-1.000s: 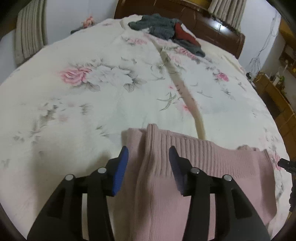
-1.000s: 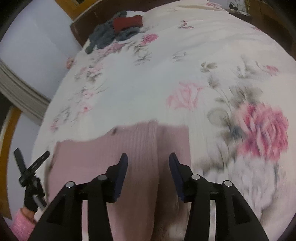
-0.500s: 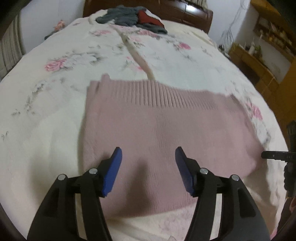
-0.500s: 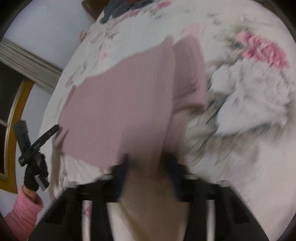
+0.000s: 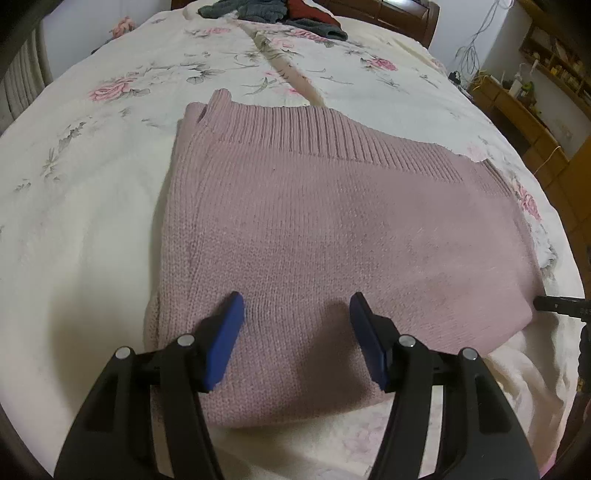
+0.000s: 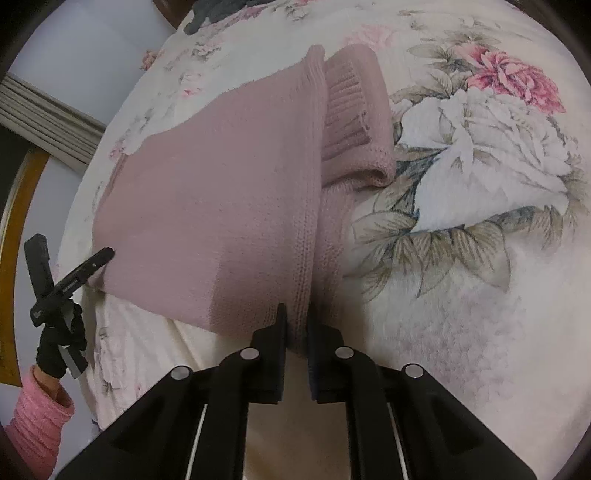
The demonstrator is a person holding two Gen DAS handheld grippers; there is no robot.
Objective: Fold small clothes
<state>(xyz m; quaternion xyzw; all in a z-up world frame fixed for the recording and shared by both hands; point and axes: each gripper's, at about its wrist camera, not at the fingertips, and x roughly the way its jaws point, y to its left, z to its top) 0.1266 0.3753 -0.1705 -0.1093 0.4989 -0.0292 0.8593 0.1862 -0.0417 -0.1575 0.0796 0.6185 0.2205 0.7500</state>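
— Where is the pink knit sweater [image 5: 332, 221]?
— Mid-frame on the floral bedspread [image 5: 92, 221].
— The tongs?
— Left gripper [image 5: 296, 332] spread above it; right gripper [image 6: 296, 325] pinching its near edge.

Matt pink knitted sweater [image 5: 332, 229] with ribbed hem, soft floral-printed cloth bedspread [image 5: 92, 206] beneath the sweater, glossy dark wooden headboard [image 5: 399, 14] beyond the sweater, gripper fingers [image 5: 225, 336] apparently matt plastic
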